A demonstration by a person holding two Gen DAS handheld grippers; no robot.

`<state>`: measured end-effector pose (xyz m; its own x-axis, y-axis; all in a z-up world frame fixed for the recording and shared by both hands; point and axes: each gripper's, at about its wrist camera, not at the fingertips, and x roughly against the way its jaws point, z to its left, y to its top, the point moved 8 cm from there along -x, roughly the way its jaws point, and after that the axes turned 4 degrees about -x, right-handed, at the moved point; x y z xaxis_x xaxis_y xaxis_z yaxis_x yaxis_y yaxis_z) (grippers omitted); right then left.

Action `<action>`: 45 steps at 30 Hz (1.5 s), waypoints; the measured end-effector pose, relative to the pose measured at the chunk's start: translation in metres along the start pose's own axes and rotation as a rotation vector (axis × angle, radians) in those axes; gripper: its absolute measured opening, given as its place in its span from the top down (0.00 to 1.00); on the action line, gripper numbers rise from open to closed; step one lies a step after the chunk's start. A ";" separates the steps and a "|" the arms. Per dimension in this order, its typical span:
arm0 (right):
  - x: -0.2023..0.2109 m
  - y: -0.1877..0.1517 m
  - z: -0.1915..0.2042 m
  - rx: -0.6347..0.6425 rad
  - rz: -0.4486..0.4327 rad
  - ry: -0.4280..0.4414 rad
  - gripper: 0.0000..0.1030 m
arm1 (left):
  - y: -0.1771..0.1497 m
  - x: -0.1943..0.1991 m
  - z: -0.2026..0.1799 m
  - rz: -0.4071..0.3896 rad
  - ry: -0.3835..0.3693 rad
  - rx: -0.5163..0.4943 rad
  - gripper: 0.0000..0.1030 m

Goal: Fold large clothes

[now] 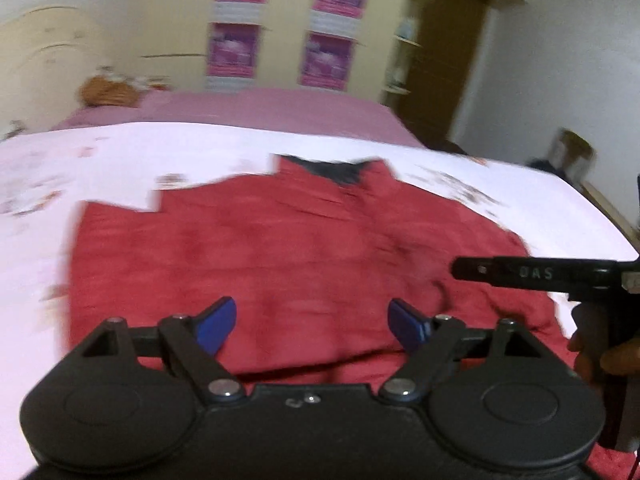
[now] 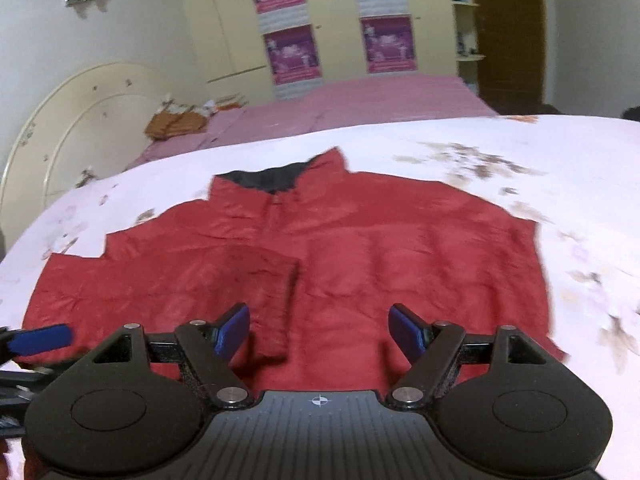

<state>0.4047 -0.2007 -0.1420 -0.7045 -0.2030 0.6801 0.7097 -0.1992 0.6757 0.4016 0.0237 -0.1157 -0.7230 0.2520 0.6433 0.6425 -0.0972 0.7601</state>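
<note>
A red jacket (image 1: 280,248) with a dark collar lining (image 1: 332,170) lies flat on a white floral bedsheet (image 1: 120,152). It also shows in the right wrist view (image 2: 380,248), with one sleeve (image 2: 248,276) folded across its front. My left gripper (image 1: 312,322) is open and empty, above the jacket's near hem. My right gripper (image 2: 320,330) is open and empty, above the near hem too. The right gripper's body shows at the right in the left wrist view (image 1: 560,274). A blue finger of the left gripper shows at the left edge in the right wrist view (image 2: 38,338).
A pink-covered bed (image 2: 360,100) lies behind the white sheet, with an orange-brown bundle (image 2: 174,122) by a cream headboard (image 2: 80,120). Cream wardrobes with pink posters (image 2: 292,54) and a brown door (image 2: 508,32) stand at the back.
</note>
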 end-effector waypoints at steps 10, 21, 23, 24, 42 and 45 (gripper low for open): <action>-0.053 -0.012 0.028 0.057 0.117 0.061 0.70 | -0.053 0.033 0.099 0.074 0.285 0.029 0.22; 0.009 0.033 -0.019 0.031 -0.060 -0.026 0.81 | -0.036 -0.027 0.085 0.040 0.298 -0.066 0.54; 0.014 0.032 -0.039 0.007 -0.046 -0.055 0.81 | -0.036 -0.034 0.083 0.046 0.289 -0.089 0.68; 0.015 0.029 -0.050 -0.011 -0.033 -0.066 0.81 | -0.036 -0.037 0.080 0.049 0.276 -0.104 0.75; 0.034 0.023 -0.091 -0.011 -0.092 -0.241 0.52 | -0.023 0.008 0.079 0.011 0.145 -0.022 0.67; 0.030 0.035 -0.079 0.007 -0.114 -0.205 0.52 | -0.008 0.000 0.076 -0.007 0.124 0.009 0.67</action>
<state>0.4086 -0.2894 -0.1199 -0.7658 0.0198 0.6427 0.6264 -0.2032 0.7526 0.4160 0.0982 -0.1282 -0.7532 0.1321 0.6444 0.6388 -0.0868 0.7644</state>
